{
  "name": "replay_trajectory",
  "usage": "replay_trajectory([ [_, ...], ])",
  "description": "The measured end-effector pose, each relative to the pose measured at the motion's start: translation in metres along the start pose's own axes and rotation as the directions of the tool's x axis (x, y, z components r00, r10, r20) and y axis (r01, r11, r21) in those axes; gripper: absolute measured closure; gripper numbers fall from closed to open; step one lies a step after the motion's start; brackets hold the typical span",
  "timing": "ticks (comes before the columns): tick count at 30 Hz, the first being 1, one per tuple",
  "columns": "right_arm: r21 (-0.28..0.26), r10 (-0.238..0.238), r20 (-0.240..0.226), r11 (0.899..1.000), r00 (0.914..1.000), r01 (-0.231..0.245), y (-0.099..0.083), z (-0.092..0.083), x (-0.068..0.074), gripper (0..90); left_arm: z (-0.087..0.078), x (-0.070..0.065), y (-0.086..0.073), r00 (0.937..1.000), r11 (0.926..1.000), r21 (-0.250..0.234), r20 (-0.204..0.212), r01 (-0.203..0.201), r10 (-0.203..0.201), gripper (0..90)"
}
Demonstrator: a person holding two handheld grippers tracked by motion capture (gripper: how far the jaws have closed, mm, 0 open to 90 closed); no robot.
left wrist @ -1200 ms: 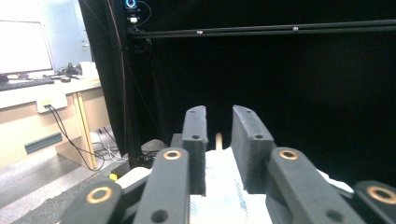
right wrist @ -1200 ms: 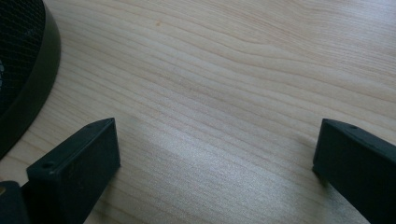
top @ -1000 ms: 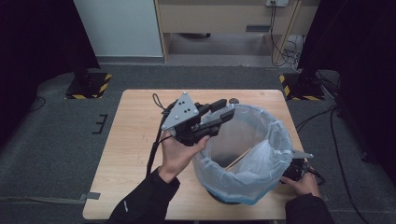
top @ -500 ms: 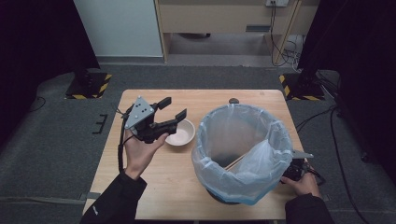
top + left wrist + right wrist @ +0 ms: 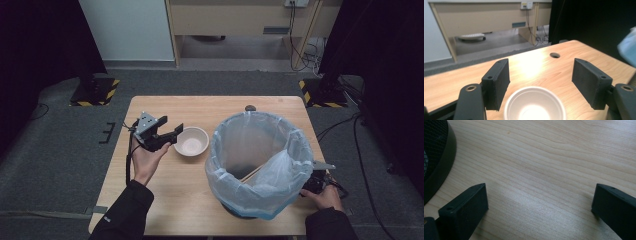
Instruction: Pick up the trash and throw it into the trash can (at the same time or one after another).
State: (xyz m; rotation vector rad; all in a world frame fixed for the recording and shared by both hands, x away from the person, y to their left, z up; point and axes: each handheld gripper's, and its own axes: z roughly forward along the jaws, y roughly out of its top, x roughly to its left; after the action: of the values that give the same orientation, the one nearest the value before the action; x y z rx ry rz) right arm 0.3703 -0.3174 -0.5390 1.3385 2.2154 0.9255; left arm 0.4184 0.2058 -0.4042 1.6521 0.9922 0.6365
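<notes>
On the pale wood-grain table [image 5: 165,200] I see a round white bowl [image 5: 191,141]. My left gripper [image 5: 172,135] sits just beside it, jaws wide and empty. Near it stands a black mesh bin [image 5: 437,157] with a crinkled blue liner [image 5: 260,155]. Right gripper [image 5: 539,207] rests wide open, empty.

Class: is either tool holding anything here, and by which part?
Nothing is held. The left tool is open beside the bowl; the right tool is open over bare table.
</notes>
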Motion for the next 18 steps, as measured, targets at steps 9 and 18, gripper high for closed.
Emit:
replay_trajectory([
  [9, 0.0, 0.0, 0.0, 1.0, 1.0, 0.0, 0.0, 0.0, 0.0, 0.8, 0.029, 0.021, -0.036, 0.9975, 0.9914, 0.125, -0.063, 0.038, -0.031, 28.9],
  [18, 0.0, 0.0, 0.0, 1.0, 1.0, 0.0, 0.0, 0.0, 0.0, 0.8, 0.054, 0.026, -0.063, 0.9955, 0.9731, 0.222, -0.085, 0.06, -0.042, 28.9],
])
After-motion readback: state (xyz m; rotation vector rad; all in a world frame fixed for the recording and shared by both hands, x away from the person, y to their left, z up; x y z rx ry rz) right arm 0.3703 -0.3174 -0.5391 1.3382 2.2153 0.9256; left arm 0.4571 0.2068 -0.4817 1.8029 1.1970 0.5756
